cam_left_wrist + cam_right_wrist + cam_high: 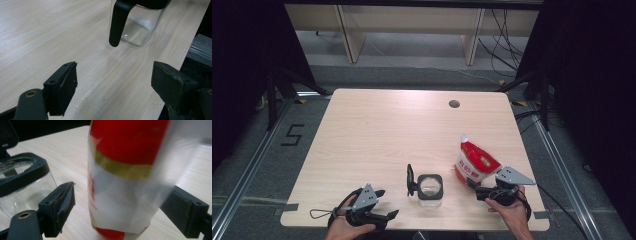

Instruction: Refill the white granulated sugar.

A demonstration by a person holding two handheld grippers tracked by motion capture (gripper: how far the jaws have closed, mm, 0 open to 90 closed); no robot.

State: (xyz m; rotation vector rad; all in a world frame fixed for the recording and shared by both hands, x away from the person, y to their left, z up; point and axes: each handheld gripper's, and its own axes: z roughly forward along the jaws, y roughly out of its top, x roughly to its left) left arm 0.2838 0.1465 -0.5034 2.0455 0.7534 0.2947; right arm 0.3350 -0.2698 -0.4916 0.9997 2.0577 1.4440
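A red and white bag [474, 162] stands on the table [377, 130] at the front right. In the right gripper view the bag [125, 170] is between the jaws of my right gripper [122, 205], which is open; the left pad stands clear of it. A clear square jar [430, 189] with a black rim sits left of the bag, its black lid [410, 180] flipped up. My left gripper [389, 215] rests near the front edge, open and holding nothing, pointing at the jar [140, 27].
A round cable hole [454, 104] is in the table's far right part. The table's front edge runs just under both hands. Dark curtains flank the table, and wooden furniture legs and cables are on the floor beyond.
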